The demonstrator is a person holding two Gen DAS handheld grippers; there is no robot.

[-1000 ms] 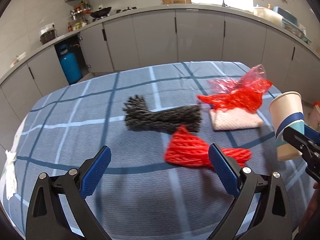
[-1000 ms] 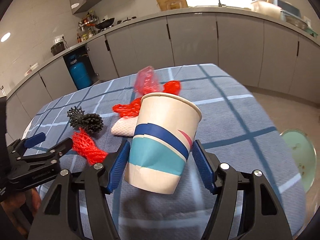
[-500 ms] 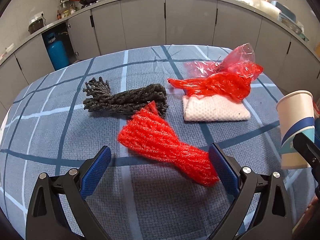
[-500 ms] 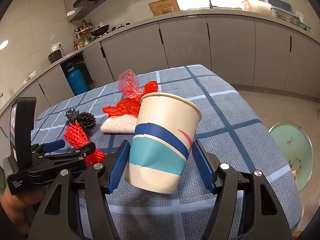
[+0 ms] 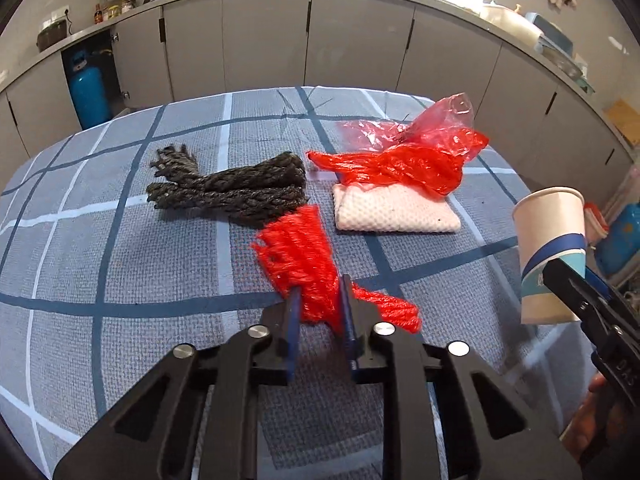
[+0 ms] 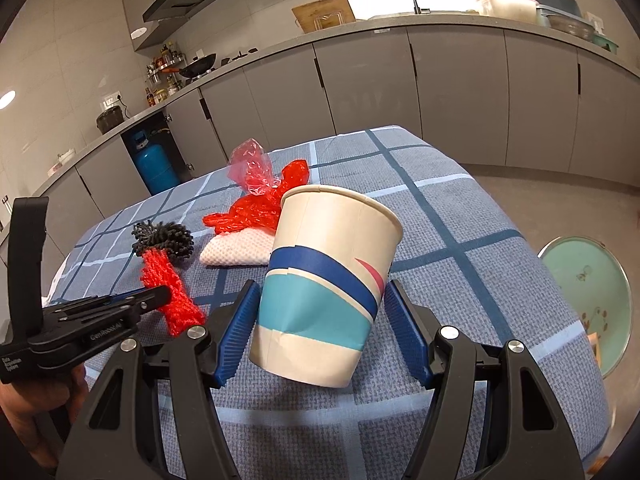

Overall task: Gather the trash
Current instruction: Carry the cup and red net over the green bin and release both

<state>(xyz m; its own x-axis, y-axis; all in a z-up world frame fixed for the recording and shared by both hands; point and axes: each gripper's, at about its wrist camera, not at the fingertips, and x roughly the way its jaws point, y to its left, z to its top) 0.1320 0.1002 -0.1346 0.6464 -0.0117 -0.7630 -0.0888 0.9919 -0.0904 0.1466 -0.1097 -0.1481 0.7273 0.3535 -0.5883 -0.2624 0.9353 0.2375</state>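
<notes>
Change: a second ago the left gripper [image 5: 320, 300] hung wide open over the red net [image 5: 304, 264]; its jaws are now closing, the net's narrow middle bunched between the blue pads [image 5: 347, 312].
Left fingers: nearly together, pinching the red net, which still lies on the cloth [image 5: 120, 240].
Right fingers: the right gripper [image 6: 324, 316] grips the cup [image 6: 332, 280] at its lower half, as it did a second ago; the cup tilts a little, mouth up, and is held off the table.
Cup position: in the left view it sits at the right edge, near the net but apart from it.
Red net: near edge of the table, its fanned end touching the black net [image 5: 236, 188], its tail trailing right of the pads.
Other trash: 1 black net, 1 white net [image 5: 396, 212] and 1 red bag [image 5: 412, 160] lying partly on the white net, all untouched on the cloth.
Meaning: the first pick looks secured, so the step in hand has gone from reaching to grasping. The cup seems to serve as the bin, so my guess is the net goes up and into its mouth.
Risk: the net is springy and longer than the cup is wide; the loose ends may catch on the rim or drag the black net along.
Progress: early, 4 pieces still on the table.
</notes>
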